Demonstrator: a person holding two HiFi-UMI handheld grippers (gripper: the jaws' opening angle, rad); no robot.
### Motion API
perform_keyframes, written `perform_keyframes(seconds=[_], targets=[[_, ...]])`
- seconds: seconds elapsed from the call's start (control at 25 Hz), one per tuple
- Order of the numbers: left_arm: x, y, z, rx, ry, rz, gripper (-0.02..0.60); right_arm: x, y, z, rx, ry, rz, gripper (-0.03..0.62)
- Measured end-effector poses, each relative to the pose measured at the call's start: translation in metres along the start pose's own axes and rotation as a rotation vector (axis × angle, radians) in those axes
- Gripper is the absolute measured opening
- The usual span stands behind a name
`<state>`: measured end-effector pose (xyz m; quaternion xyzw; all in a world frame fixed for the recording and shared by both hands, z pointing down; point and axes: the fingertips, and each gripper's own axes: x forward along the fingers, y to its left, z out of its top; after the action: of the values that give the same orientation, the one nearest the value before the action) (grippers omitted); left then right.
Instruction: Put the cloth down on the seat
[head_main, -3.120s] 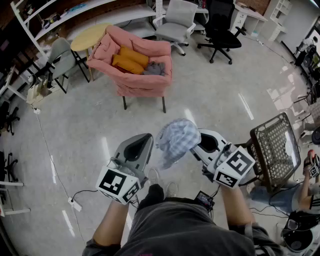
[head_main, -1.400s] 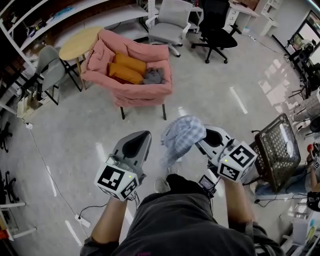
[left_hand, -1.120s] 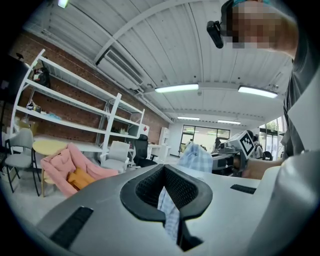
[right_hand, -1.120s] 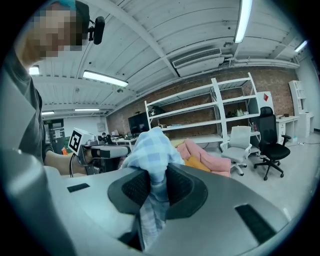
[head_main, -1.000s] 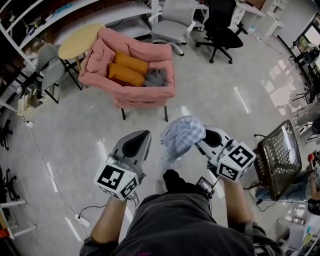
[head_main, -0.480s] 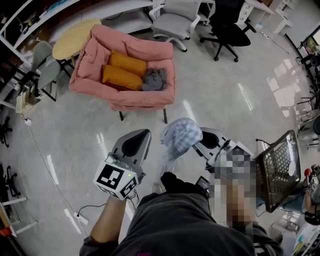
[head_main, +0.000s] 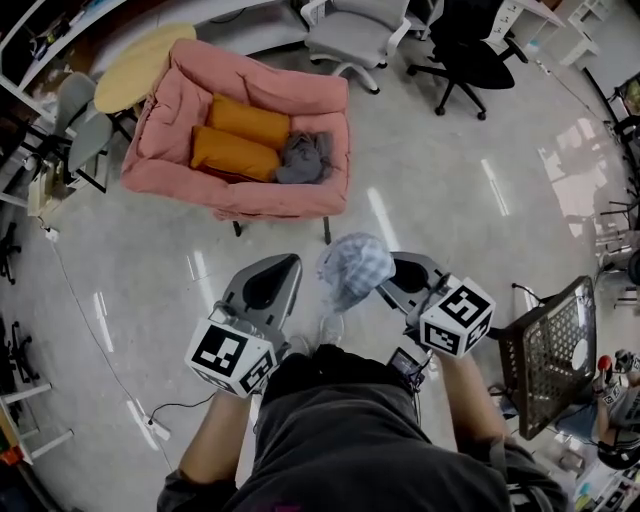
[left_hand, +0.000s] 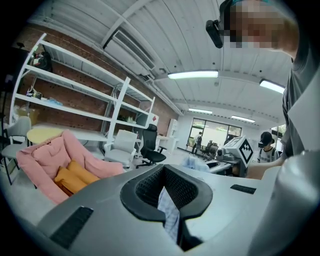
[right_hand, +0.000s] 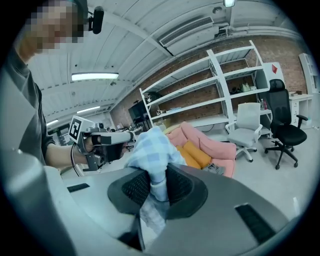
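Pink armchair (head_main: 165, 100) holding 2 orange cushions (head_main: 235, 135) and a grey garment (head_main: 300, 158) stands ahead. Checked cloth (head_main: 352, 268) bunches over the clamping right gripper (right_hand: 155, 186); the left gripper (left_hand: 169, 200) pinches its strip.

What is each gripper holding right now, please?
Left gripper: closed, a strip of the checked cloth between its fingers.
Right gripper: closed on the same cloth.

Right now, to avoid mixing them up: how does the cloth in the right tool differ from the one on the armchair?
The checked cloth is blue and white; the grey cloth is plain. The checked cloth hangs from the right tool over the floor; the grey cloth lies on the seat of the pink armchair. Both are crumpled.
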<state>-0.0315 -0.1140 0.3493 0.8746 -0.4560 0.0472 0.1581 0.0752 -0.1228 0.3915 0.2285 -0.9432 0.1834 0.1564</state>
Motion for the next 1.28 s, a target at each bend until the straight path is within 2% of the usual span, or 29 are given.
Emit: perform_keyframes(seconds=[0.64,0.96,1.28], targets=[[0.078,0.073,-0.01,-0.036,0.038,-0.034,0.011,0.081,-0.095,-0.017,0.072,0.064,-0.023,0.061],[0.119,0.135,-0.023,-0.085,0.099,-0.056,0.011,0.166,-0.172,-0.047,0.163,0.151,-0.061,0.061],[0.157,0.206,-0.035,-0.128,0.157,-0.076,0.011,0.261,-0.26,-0.07,0.259,0.215,-0.143,0.061]])
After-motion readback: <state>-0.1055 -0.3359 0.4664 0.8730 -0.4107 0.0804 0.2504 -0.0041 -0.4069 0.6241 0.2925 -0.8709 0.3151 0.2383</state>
